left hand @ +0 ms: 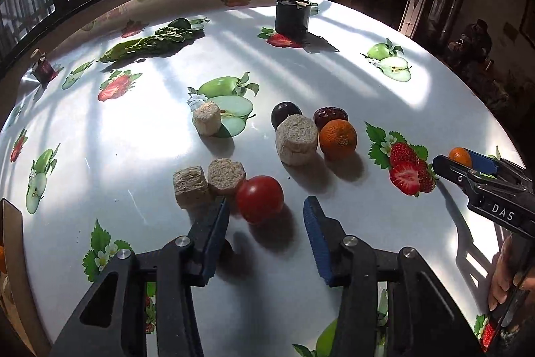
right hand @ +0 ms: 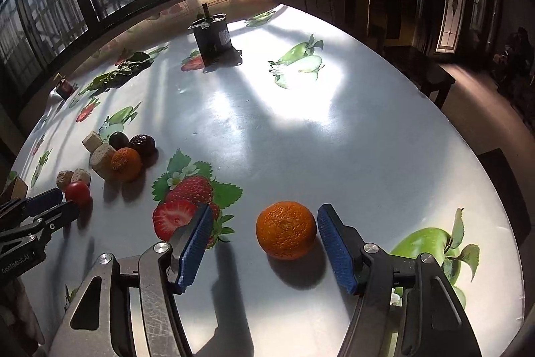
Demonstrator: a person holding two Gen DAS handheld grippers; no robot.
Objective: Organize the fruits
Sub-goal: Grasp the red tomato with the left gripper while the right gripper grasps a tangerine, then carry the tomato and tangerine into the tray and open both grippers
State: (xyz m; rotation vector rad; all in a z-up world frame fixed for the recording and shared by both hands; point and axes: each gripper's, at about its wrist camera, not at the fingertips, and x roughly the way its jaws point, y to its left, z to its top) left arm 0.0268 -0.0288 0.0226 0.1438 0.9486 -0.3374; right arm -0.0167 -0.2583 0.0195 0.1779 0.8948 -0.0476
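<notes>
The fruit-print table carries a tomato, oranges, pale chunks, seemingly leafy greens.

Small orange half hidden behind right tool, cardboard box cut by left edge, far jar too blurred to identify

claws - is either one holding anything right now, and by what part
Nothing is held. The left claw is open around the tomato, and the right claw is open around an orange; both fruits sit on the table.
</notes>
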